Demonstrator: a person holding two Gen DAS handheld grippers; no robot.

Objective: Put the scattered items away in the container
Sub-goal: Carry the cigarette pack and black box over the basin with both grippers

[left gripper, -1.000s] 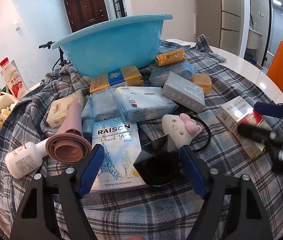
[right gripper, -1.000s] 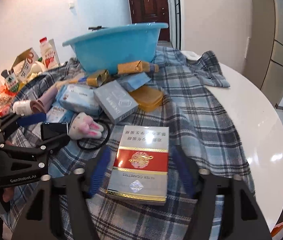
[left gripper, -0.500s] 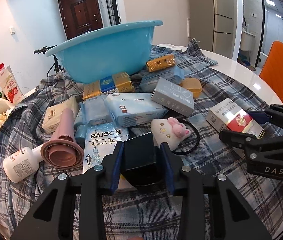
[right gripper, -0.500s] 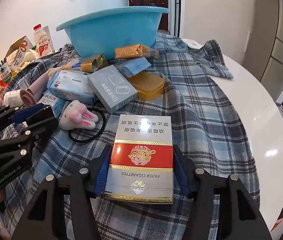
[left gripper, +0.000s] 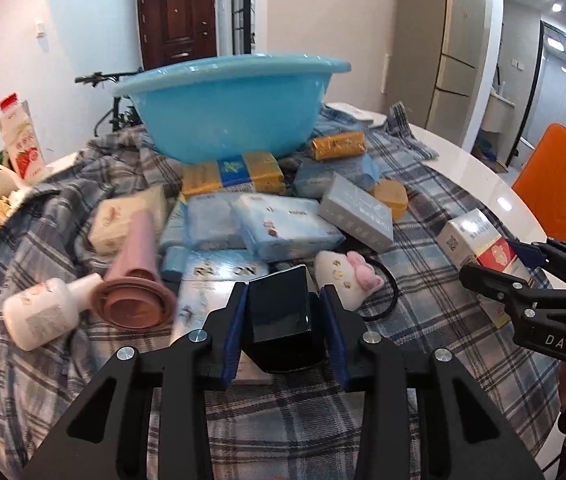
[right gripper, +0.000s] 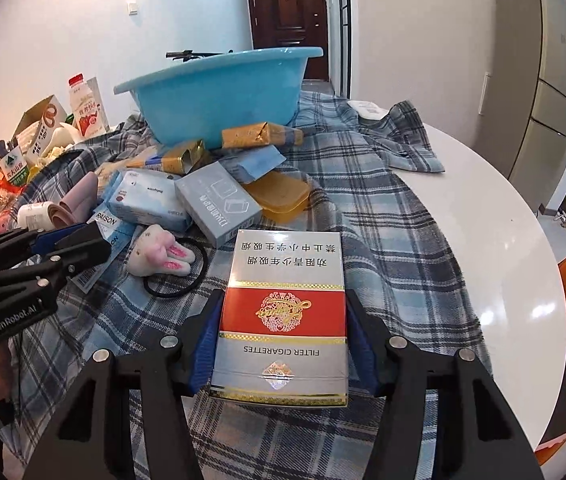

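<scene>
- While both hands are low over the plaid cloth [right gripper: 383,208], the left claw [left gripper: 285,316] is closed on a black box [left gripper: 279,312].
- The right claw [right gripper: 283,344] grips a red and silver cigarette carton [right gripper: 283,312] by its long sides.
- Just beyond lie a plush rabbit [right gripper: 161,256] and a grey box [right gripper: 219,204].
- The blue basin [left gripper: 231,108] stands at the far side of the tabletop [right gripper: 495,216], behind the scattered packets.

A glossy black box [left gripper: 279,312] stands tilted on the plaid cloth [left gripper: 303,420] near its front edge, over a pale blue RAISON pack [left gripper: 207,284]. A red, white and silver cigarette carton [right gripper: 283,312] lies flat toward the cloth's right edge. The blue basin [left gripper: 231,108] sits upright at the far edge.
</scene>
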